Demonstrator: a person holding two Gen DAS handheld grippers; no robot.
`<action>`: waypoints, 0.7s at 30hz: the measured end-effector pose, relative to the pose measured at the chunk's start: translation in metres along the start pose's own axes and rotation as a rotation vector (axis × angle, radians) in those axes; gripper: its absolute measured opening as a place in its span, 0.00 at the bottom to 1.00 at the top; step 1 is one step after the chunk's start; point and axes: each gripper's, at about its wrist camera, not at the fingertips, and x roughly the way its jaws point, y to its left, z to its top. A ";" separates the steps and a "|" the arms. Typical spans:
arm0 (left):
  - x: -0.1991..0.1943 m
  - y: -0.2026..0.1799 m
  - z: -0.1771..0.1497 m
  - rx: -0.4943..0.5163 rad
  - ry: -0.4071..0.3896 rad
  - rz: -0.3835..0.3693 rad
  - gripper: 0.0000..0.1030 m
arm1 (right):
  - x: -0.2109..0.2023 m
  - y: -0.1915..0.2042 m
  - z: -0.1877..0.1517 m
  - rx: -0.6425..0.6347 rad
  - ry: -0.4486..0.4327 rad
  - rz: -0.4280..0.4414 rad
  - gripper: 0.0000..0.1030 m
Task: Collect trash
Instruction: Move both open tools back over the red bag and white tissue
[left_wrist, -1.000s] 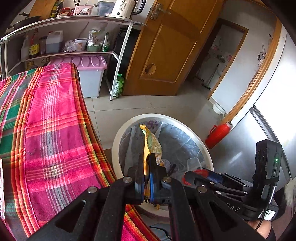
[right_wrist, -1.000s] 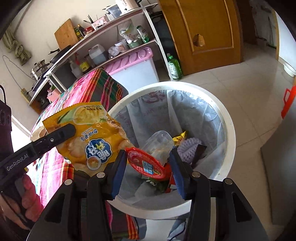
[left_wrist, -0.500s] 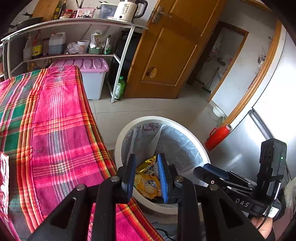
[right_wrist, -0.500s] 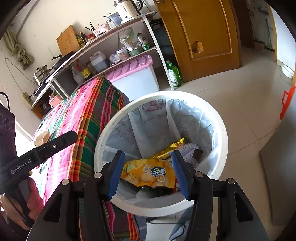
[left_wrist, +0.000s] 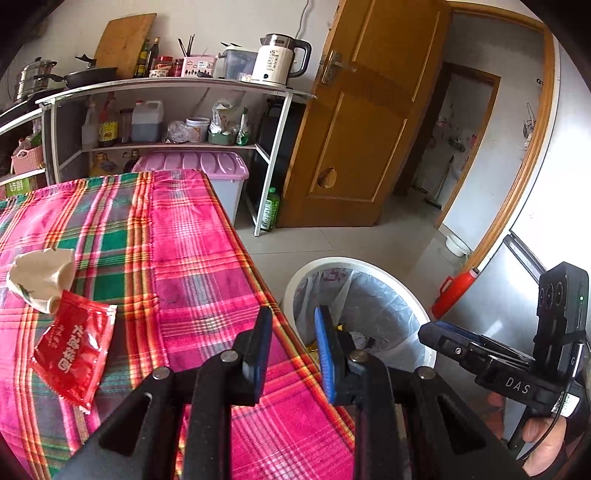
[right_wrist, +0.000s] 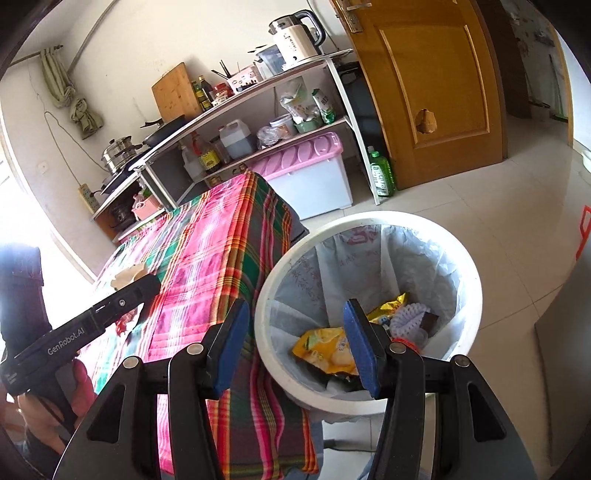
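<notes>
The left gripper hangs wide and empty over the plaid tablecloth edge, and the right gripper gapes wide and empty above the white bin. At the left view's nine o'clock lies a red sachet, its long axis running eleven to five, touching a crumpled paper wad. A yellow snack bag lies in the bin.

We count one white bin, two scraps on the cloth: one red sachet, one crumpled paper. One yellow snack bag inside the bin.
</notes>
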 end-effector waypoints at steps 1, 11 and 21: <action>-0.004 0.004 -0.001 -0.002 -0.007 0.010 0.24 | 0.000 0.003 0.000 -0.006 0.001 0.008 0.52; -0.037 0.044 -0.015 -0.042 -0.051 0.100 0.24 | 0.010 0.045 -0.008 -0.075 0.030 0.083 0.52; -0.062 0.086 -0.027 -0.100 -0.086 0.172 0.43 | 0.025 0.087 -0.012 -0.141 0.065 0.145 0.52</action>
